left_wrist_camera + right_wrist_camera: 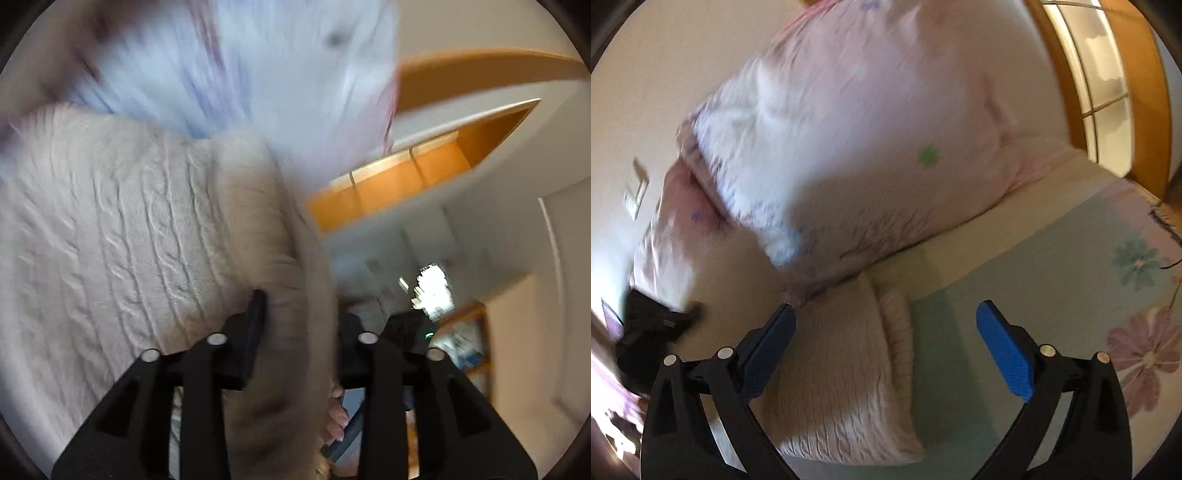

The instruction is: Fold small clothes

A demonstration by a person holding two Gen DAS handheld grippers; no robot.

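Observation:
A cream cable-knit sweater [122, 236] fills the left of the left wrist view. My left gripper [301, 314] is shut on a bunched fold of the sweater, which passes between its two black fingers. In the right wrist view the sweater [842, 369] lies folded on the bed, with a ribbed cuff or hem along its right edge. My right gripper [886, 314] is open and empty just above the sweater, its blue pads [1004, 350] spread wide on either side. The left gripper shows as a dark blurred shape [653, 332] at the far left.
A big white and pink floral duvet [868, 129] is piled behind the sweater. The bed sheet [1052, 266] is pale green with flowers. A wooden framed window [1108, 85] is at the upper right. Wooden door frames [424, 173] show in the left wrist view.

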